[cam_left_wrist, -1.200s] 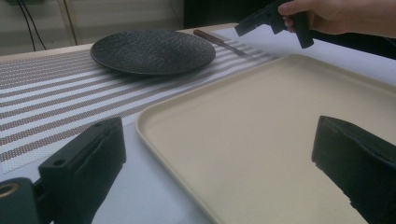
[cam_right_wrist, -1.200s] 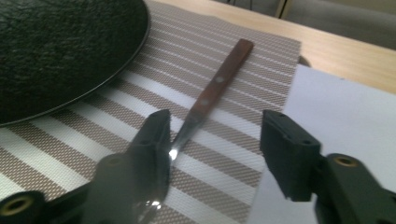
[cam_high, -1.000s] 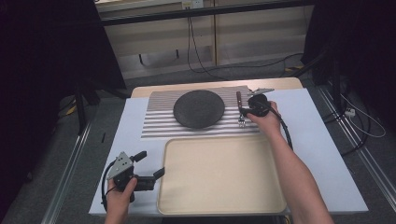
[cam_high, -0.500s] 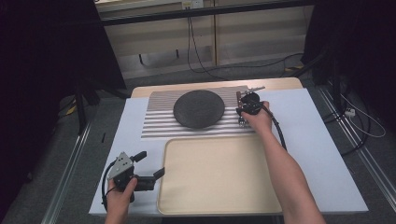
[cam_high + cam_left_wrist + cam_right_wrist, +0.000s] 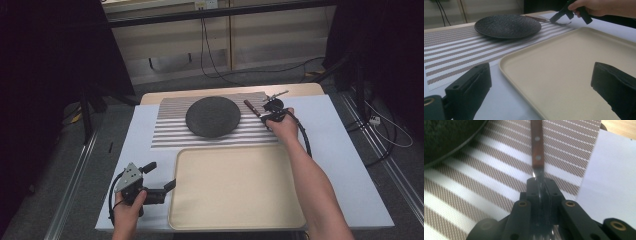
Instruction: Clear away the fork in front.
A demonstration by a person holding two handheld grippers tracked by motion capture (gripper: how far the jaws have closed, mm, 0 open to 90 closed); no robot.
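At the left edge of the white counter, the left gripper sat low in the person's left hand, its jaws standing wide apart with nothing between them, pointed at the near left corner of the large cream rectangular tray. From that gripper's own camera the tray spread out just ahead of the jaws. Beyond the tray lay the brown-and-white striped woven placemat, and on it rested the round dark textured plate. Just to the plate's right, on the mat's far right part, lay the wooden-handled fork, its riveted handle pointing away from the person. The right gripper, held in the right hand, had just been closing, and its jaws were clamped on the fork's metal neck, the fork lying on the striped mat close to the plate's rim.
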